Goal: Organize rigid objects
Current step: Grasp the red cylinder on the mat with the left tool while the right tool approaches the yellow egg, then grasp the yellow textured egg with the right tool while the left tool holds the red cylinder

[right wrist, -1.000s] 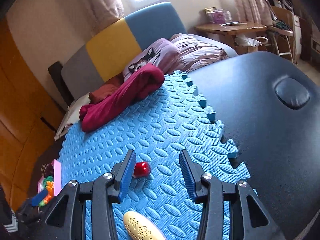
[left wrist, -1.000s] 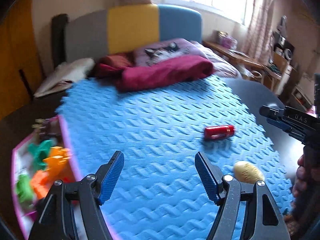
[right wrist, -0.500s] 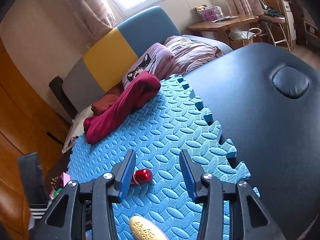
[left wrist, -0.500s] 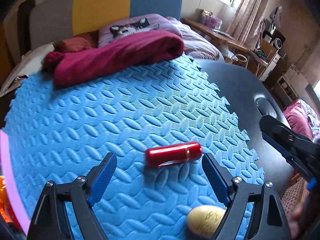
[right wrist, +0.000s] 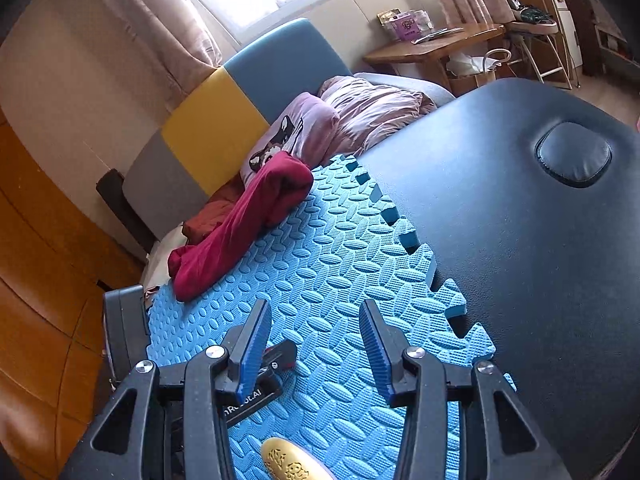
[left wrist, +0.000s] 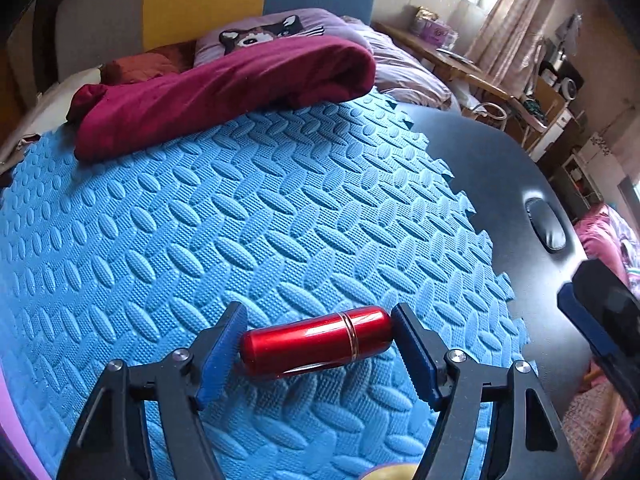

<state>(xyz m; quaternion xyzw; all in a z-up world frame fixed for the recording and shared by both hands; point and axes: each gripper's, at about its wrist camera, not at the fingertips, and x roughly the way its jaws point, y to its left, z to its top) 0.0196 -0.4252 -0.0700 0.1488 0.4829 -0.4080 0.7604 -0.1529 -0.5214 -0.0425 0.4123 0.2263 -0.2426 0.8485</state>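
Closing on a glossy red metal cylinder with a thin gold band [left wrist: 316,340], the left tongs [left wrist: 316,354] straddle it end to end as it lies on its side on the blue foam puzzle mat [left wrist: 240,220]; both blue ribbed pads sit right at its ends, though whether they press on it yet I cannot tell, and it has not left the mat. I judge the sorting to be only partly done: this cylinder is being picked up, and a pale gold embossed egg-shaped object [right wrist: 294,462] lies loose on the mat just nearer the camera than the cylinder, untouched. The right tongs [right wrist: 316,344] hang above that egg with their jaws apart and nothing between them. Of a container, only a pink sliver [left wrist: 10,420] shows at the mat's left edge in the left wrist view; I cannot tell what it is or what it holds. A rolled maroon cloth [left wrist: 216,88] rests at the mat's far edge. The dark padded bench [right wrist: 540,260] beyond the mat's toothed right edge carries none of the objects.
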